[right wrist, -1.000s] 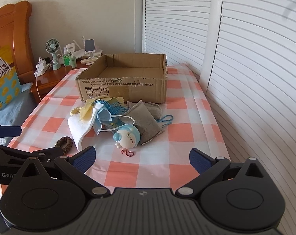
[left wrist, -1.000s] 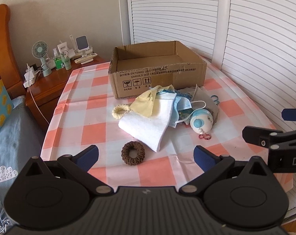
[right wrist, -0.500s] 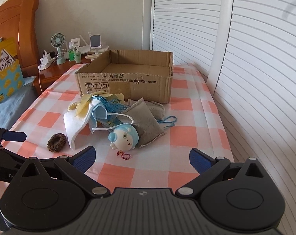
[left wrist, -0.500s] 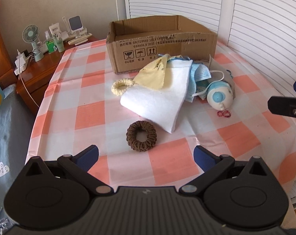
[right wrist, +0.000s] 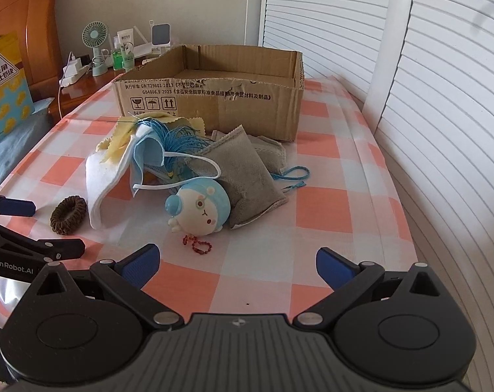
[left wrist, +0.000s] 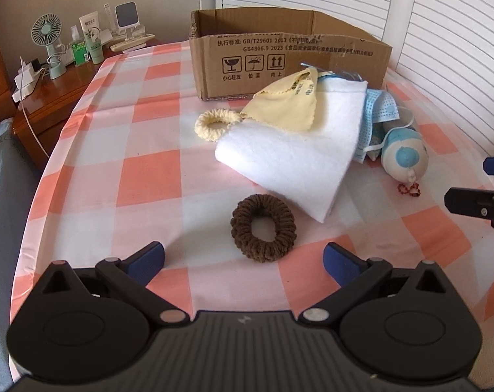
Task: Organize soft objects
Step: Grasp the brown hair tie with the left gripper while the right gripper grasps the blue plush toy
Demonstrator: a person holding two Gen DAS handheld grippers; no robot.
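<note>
your left gripper [left wrist: 243,259] hangs wide open and empty, the brown knitted scrunchie [left wrist: 263,227] lying flat just ahead near the table's [left wrist: 149,170] front edge, its oval slanting right. your right gripper [right wrist: 235,263] gapes empty too. the white towel [left wrist: 289,150] half hides the blue mask [left wrist: 379,112].

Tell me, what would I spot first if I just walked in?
Probably the messy heap of soft things in the middle of the checked table: a white cloth, a blue mask, grey pouches and a little blue toy at the front. Behind the heap stands an open cardboard box. A brown scrunchie lies alone, just ahead of the open left gripper.
</note>
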